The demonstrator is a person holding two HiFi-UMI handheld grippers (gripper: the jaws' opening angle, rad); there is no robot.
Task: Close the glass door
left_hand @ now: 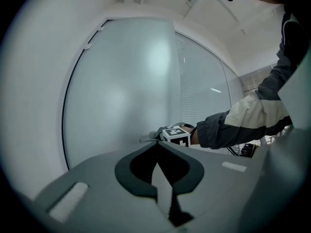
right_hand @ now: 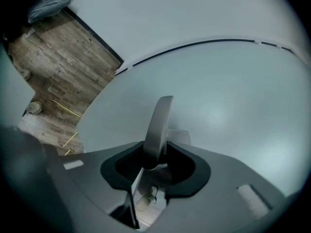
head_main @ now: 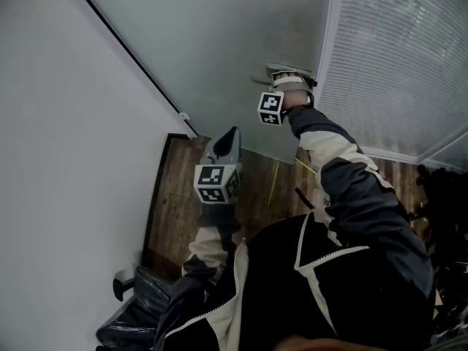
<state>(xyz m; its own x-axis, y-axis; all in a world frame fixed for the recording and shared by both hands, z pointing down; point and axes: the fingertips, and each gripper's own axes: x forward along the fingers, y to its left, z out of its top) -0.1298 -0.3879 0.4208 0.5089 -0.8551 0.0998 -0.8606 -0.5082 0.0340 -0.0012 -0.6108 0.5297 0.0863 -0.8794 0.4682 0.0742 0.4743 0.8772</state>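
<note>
Half the job looks done, I'd judge: my right tongs (right_hand: 156,150) are pinching the lever handle (right_hand: 160,115) of the glass door (right_hand: 228,96), which stands straight ahead of them. My left tongs (left_hand: 156,153), pressed together and empty, hang beside that door. I can't make out whether it's fully shut, so the final seating probably remains.

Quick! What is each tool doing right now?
Left tool: closed, holding nothing.
Right tool: closed on the door handle.
</note>
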